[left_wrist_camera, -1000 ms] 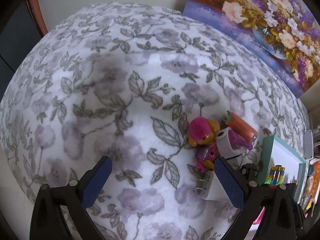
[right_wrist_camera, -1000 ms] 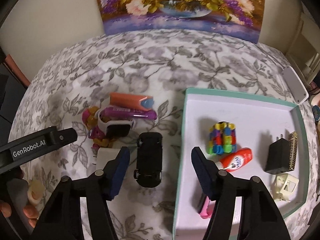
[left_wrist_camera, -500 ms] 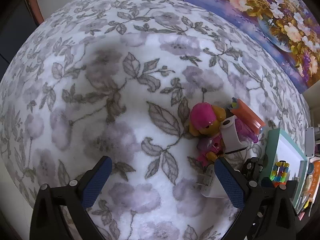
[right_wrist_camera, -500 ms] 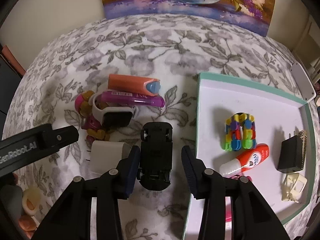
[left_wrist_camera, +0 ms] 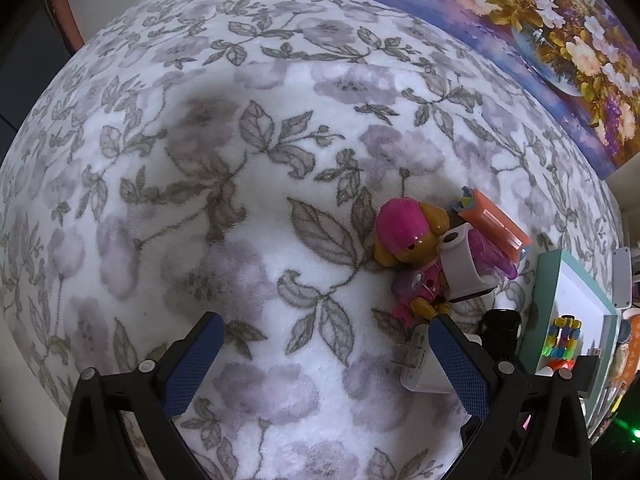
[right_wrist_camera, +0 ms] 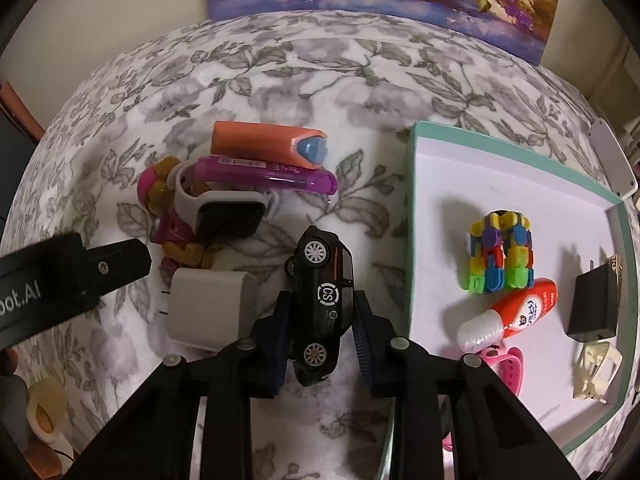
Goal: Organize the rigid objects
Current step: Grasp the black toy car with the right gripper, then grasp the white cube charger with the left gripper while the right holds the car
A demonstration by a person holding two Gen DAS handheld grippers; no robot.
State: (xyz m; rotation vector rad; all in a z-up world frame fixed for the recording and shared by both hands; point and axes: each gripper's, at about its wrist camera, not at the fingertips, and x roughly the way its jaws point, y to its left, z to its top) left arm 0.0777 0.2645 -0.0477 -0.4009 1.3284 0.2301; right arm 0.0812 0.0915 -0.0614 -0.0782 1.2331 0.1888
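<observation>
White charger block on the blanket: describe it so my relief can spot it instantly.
Start at the teal-rimmed tray on the floral blanket and look left, past the black toy car in the right gripper. The white charger block lies just left of the car. Unlike the colourful toys behind it, it is plain white, boxy, with two metal prongs.

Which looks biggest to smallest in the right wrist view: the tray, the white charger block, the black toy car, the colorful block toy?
1. Tray, by far.
2. White charger block and black toy car: alike in apparent size, and the car is lifted nearer the camera, so unranked.
3. Colorful block toy.
</observation>
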